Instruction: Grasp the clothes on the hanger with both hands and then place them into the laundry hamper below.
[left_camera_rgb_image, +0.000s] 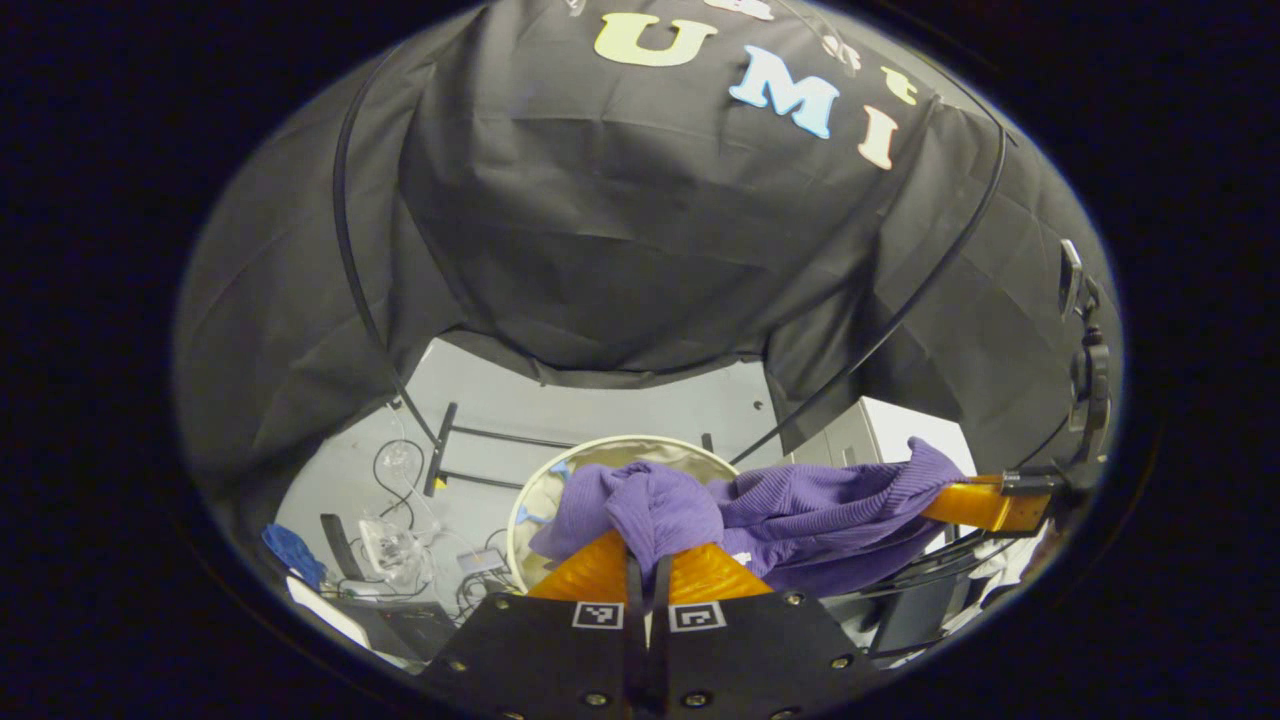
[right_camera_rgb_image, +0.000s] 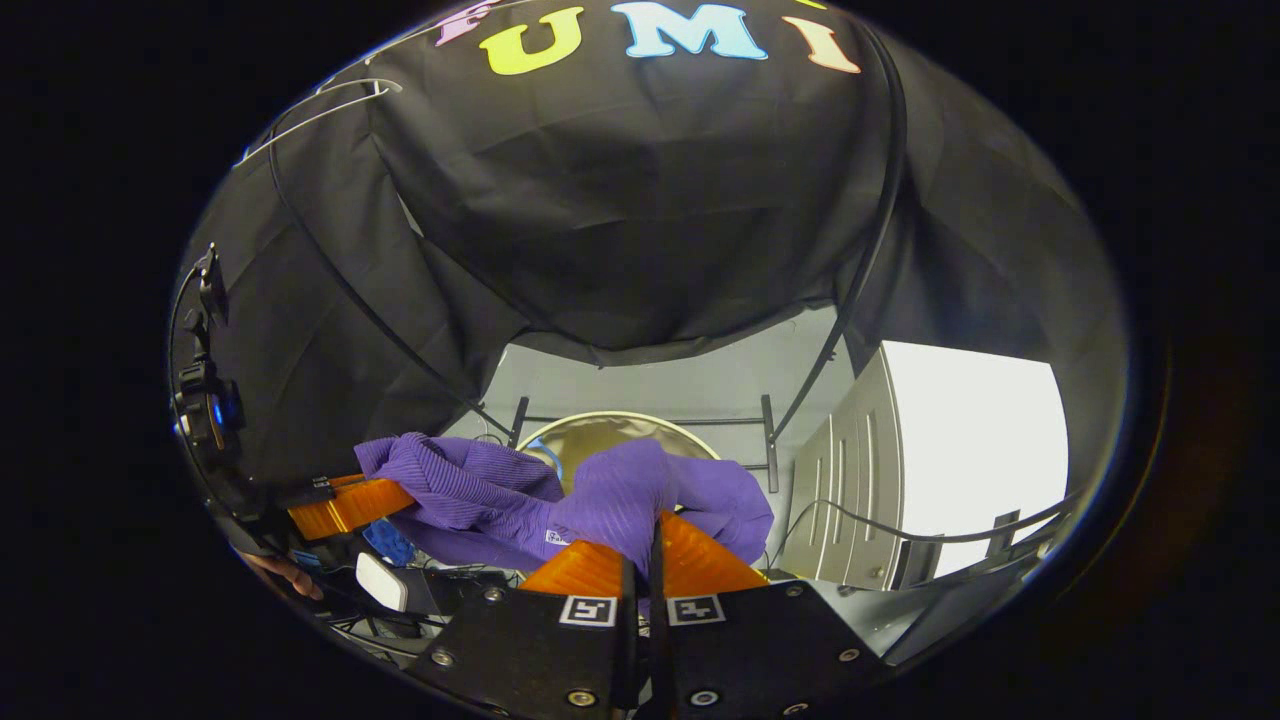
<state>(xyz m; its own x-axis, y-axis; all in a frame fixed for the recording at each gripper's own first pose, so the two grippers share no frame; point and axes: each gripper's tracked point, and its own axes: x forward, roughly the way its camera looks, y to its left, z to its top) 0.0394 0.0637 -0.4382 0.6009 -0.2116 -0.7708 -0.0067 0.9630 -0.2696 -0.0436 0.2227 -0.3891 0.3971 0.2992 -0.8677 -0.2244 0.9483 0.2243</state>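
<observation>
We pinch the purple top (left_camera_rgb_image: 800, 505) in both grippers, left (left_camera_rgb_image: 648, 565) and right (right_camera_rgb_image: 652, 545), slung between them above the hamper (left_camera_rgb_image: 560, 470); cables (left_camera_rgb_image: 400, 480) and a white cabinet (right_camera_rgb_image: 900, 480) lie around.

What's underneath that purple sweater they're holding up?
Below the purple sweater sits a round laundry hamper, its pale rim and lining visible behind the cloth. Both the left gripper and the right gripper pinch the fabric. The sweater covers most of the hamper's inside.
</observation>
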